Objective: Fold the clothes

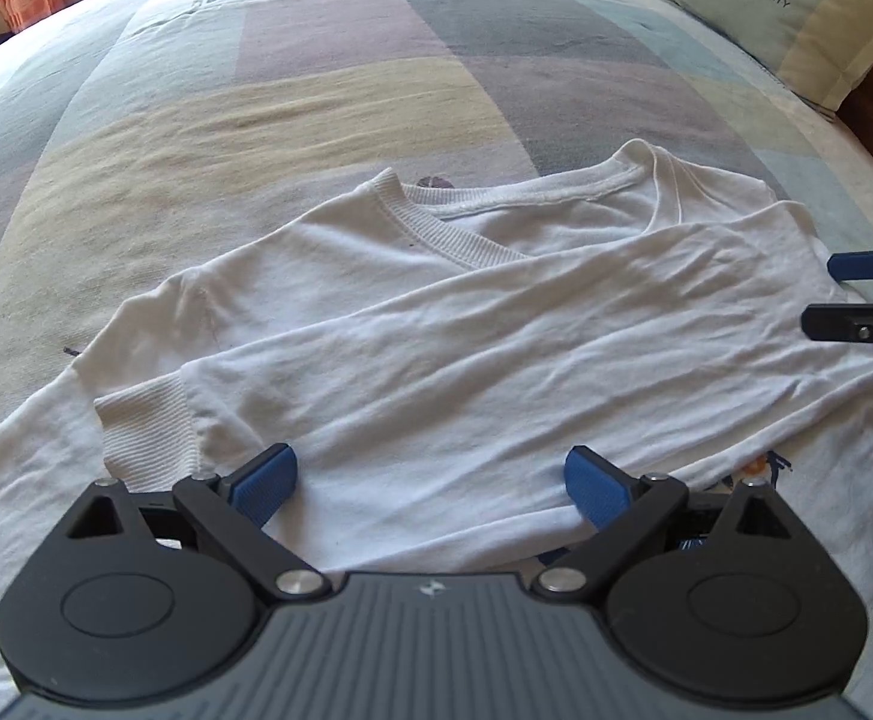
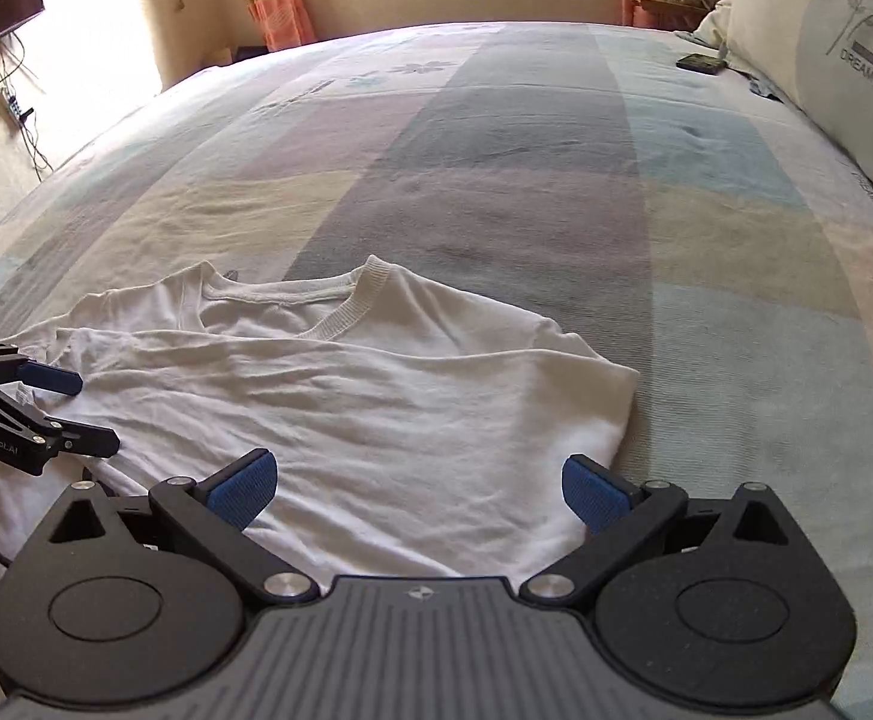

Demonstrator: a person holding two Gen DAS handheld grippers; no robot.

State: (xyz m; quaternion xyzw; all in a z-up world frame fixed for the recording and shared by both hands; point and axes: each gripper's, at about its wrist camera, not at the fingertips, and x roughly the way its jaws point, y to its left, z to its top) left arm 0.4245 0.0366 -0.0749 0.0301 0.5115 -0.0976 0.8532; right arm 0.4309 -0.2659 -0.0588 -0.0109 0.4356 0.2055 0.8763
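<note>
While over the white shirt (image 1: 436,324), both claws wide, empty; bare bedspread (image 2: 496,180) beyond its collar.

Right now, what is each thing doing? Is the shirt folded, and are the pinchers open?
white shirt: partly folded, one sleeve laid across its front, lying on the bed.
left gripper: open, holding nothing.
right gripper: open, holding nothing.
pillow: resting at the bed's edge.
</note>
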